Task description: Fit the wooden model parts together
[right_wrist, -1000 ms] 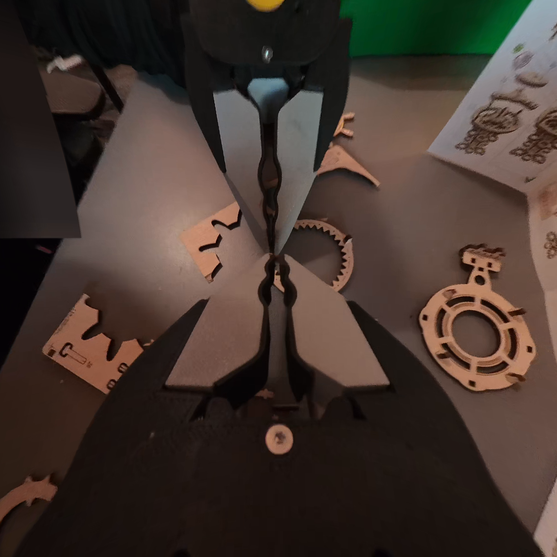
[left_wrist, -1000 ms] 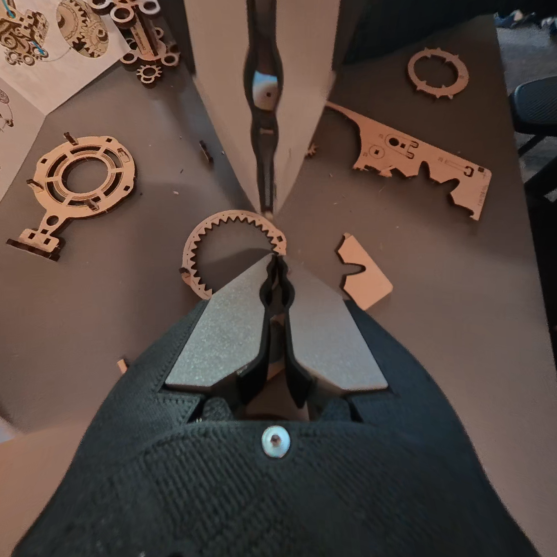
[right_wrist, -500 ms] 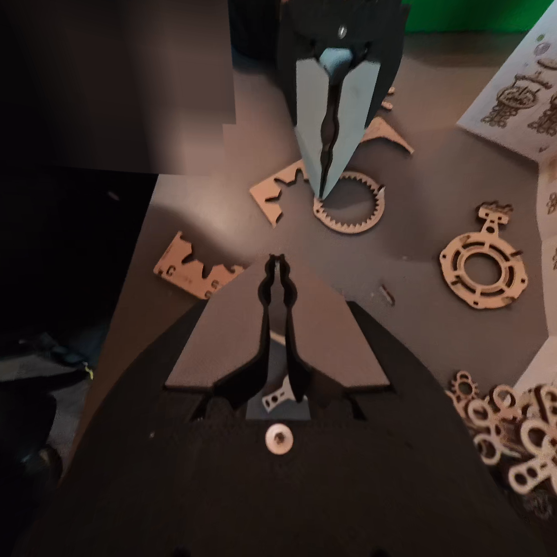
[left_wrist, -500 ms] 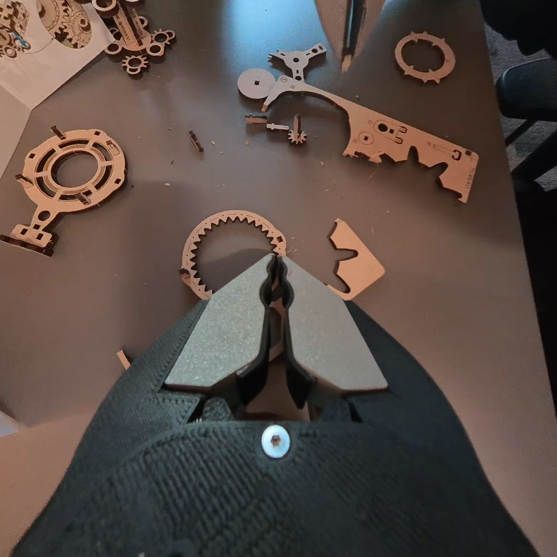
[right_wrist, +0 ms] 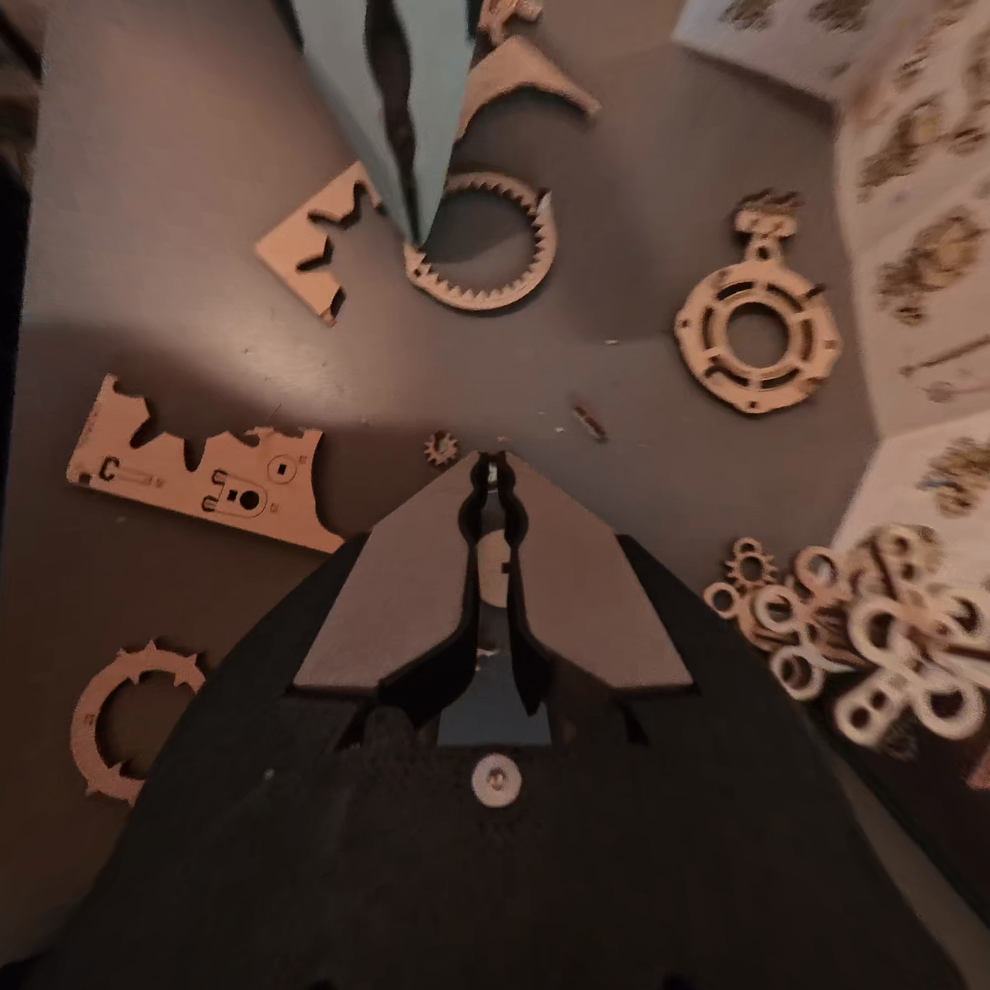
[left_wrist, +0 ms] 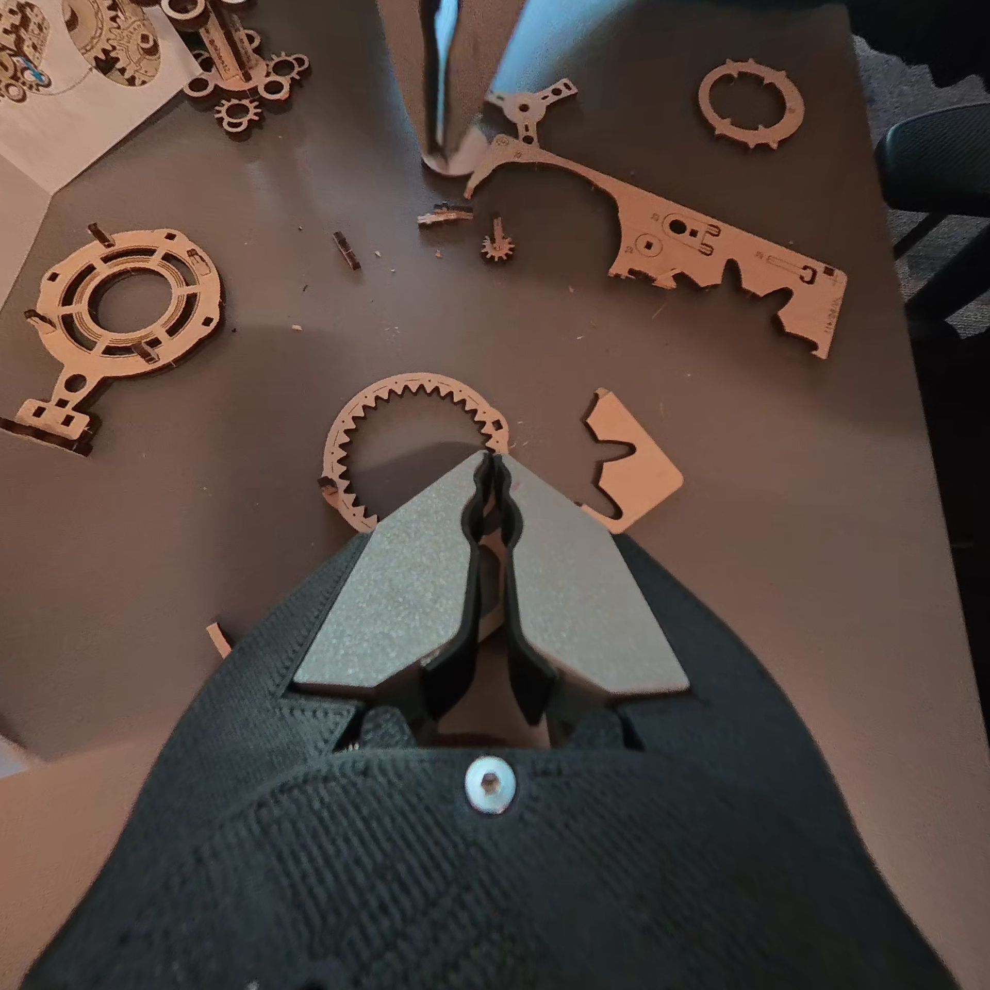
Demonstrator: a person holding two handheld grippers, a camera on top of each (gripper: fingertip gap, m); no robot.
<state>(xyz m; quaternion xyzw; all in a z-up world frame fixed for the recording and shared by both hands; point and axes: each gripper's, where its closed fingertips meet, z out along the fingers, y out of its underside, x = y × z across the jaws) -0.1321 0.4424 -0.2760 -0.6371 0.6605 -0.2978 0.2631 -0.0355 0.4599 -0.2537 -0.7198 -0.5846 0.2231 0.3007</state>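
Over the toothed ring (left_wrist: 415, 423), left hand-held gripper (left_wrist: 490, 455) seemingly closed.

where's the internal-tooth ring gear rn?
Flat on the table, mid-frame in the left wrist view: the ring gear lies at the left gripper's tips, with the notched offcut to its right and the round slotted frame farther left.

The toothed ring (left_wrist: 415, 447) lies on the surface (left_wrist: 750, 535) just before the left claw (left_wrist: 492, 459). A notched plate (left_wrist: 632, 471) sits right of the tips, a slotted round frame (left_wrist: 126, 316) well left, and a long offcut (left_wrist: 712, 252) farther ahead.
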